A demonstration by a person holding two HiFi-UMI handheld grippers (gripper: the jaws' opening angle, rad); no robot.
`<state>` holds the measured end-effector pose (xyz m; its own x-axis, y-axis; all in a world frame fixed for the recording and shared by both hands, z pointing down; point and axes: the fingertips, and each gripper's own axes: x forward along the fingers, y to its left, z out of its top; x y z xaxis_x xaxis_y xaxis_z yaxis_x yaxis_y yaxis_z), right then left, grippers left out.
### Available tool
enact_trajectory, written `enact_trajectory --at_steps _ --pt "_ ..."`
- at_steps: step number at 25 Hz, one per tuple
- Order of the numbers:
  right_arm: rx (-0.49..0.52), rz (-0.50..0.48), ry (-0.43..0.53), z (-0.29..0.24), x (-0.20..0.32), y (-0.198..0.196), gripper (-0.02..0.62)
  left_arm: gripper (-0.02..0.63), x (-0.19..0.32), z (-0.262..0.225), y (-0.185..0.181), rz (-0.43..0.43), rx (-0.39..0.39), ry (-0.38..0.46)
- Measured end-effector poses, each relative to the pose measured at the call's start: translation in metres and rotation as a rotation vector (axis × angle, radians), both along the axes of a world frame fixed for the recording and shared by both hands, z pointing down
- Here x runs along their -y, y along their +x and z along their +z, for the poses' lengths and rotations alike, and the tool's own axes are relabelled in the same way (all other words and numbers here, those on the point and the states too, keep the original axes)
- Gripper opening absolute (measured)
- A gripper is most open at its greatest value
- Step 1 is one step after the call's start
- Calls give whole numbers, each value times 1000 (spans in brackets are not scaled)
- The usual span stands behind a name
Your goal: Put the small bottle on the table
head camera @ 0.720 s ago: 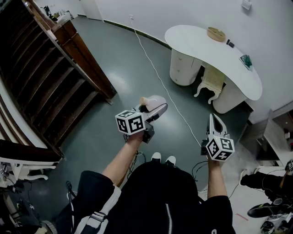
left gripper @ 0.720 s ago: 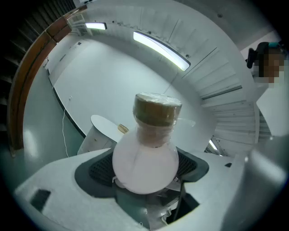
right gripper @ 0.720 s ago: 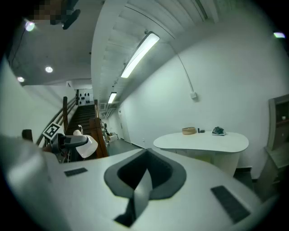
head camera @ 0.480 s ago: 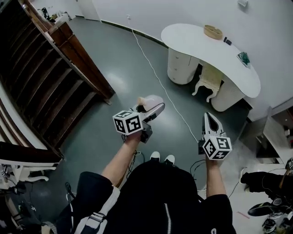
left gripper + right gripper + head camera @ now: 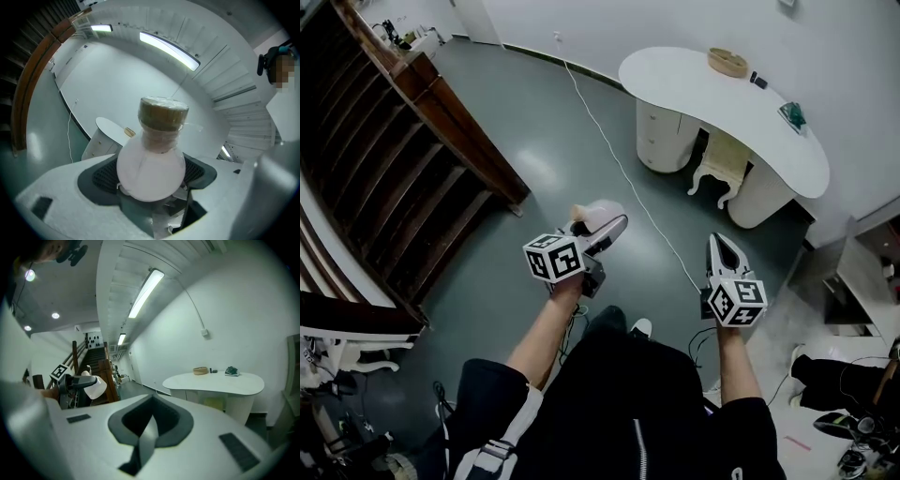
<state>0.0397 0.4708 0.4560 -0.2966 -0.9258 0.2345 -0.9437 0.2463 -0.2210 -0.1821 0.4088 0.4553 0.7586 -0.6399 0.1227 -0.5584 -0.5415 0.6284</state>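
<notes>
Small bottle [image 5: 151, 168] is a round pale pinkish-white flask, milky, so whether there's anything inside can't be told. A brown cork-like stopper [image 5: 163, 112] is in its neck, with clear film wrapped round neck and stopper. Left gripper [image 5: 602, 225] has its jaws spread wide and clamped on the flask's round body, neck pointing away from the person. The bottle is held up over the grey-green floor [image 5: 534, 141], well apart from the white curved worktop [image 5: 694, 89]. Right gripper [image 5: 151, 420] has its jaws together with nothing between them, held beside the left one and aimed toward the worktop. On the worktop sit a shallow tan woven bowl [image 5: 727, 62], contents too small to tell, a small dark item [image 5: 758, 81] and a green item [image 5: 791, 116]. A white cable [image 5: 609, 150] runs across the floor, and a wooden staircase [image 5: 384, 169] is at left.
</notes>
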Motion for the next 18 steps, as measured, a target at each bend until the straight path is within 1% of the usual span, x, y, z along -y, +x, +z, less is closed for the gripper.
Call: enact_trajectory --at_steps 4,9,14,18 --pt "5 -3 -15 5 8 9 2 396 7 5 7 -9 2 -9" --pt "4 -2 -20 10 34 19 2 396 38 7 16 -9 0 -4" --pt "-5 7 -35 19 77 23 2 396 88 15 24 6 -8 -9" --pt "-13 17 -45 24 130 25 2 396 144 23 30 33 -11 -17"
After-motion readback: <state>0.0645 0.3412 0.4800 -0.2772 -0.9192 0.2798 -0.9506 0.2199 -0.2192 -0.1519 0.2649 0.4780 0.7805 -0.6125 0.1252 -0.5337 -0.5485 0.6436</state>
